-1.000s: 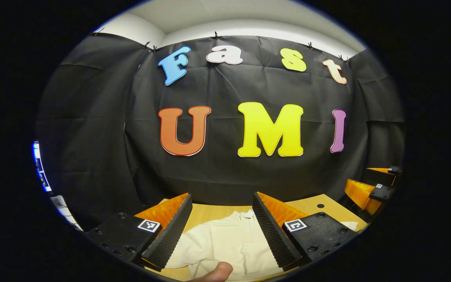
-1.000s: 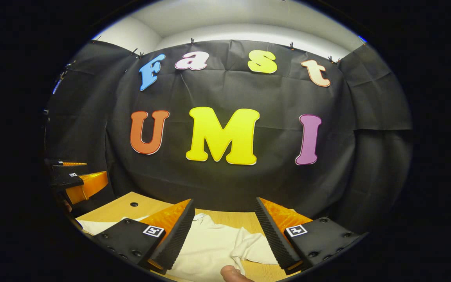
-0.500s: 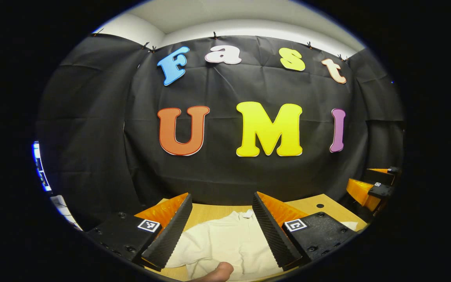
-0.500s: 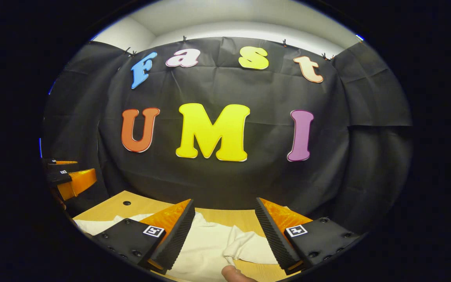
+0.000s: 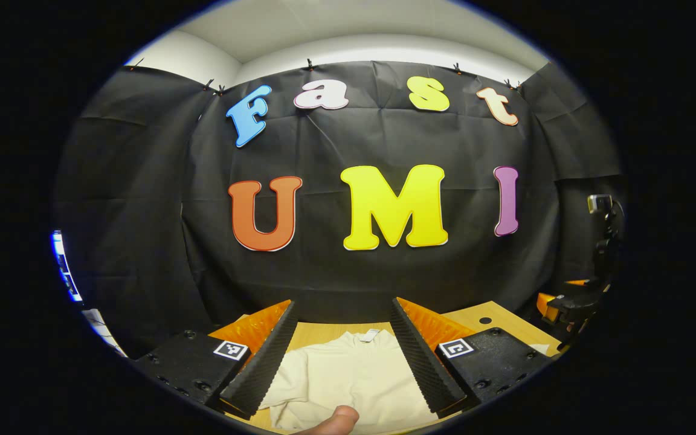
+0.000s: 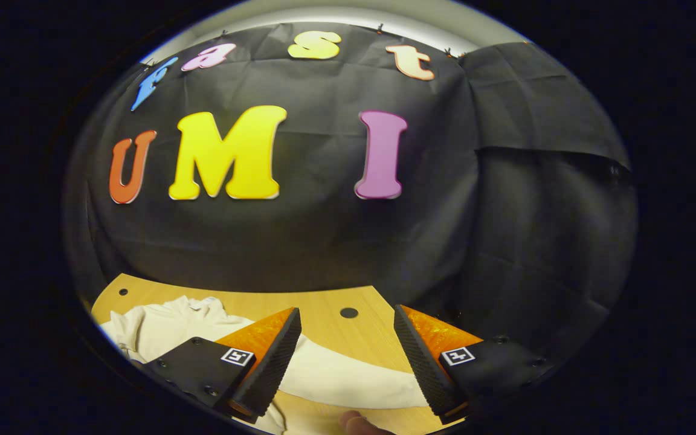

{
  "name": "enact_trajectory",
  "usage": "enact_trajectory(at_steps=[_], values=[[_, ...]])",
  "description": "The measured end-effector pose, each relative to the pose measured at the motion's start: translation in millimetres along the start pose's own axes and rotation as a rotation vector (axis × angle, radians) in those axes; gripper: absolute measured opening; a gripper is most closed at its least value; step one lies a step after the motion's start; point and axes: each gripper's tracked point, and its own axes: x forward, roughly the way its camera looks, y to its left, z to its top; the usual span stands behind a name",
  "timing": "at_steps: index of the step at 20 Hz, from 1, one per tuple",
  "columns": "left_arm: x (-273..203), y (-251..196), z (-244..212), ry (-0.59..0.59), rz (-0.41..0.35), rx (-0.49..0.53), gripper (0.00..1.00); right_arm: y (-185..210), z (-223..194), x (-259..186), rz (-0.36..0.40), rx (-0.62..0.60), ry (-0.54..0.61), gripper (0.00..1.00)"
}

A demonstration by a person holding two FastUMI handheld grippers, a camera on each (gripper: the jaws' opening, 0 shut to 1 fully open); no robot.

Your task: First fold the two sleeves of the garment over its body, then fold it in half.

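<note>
Garment [image 5: 348,374]: cream top we see spread on the wooden table [image 6: 324,302], below both grippers.
Left gripper [image 5: 342,356]: jaws spread, nothing between.
Right gripper [image 6: 345,356]: jaws spread above one sleeve [image 6: 354,380].

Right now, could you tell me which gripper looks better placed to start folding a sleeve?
Probably the right tongs: they hang open with a stretched-out sleeve lying between their fingers. The left tongs, also open, face the garment body near its collar.
</note>
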Motion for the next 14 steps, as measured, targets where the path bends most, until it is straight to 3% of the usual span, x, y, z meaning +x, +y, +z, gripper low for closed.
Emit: enact_trajectory(at_steps=[7,14], values=[[-1,-39,-6,0.052,0.061,0.021,0.98,-115,-146,72,-0.153,0.083,0.325,0.97],[-4,-57,-16,0.084,0.106,0.009,0.98,-118,-228,87,-0.226,0.226,0.604,0.96]])
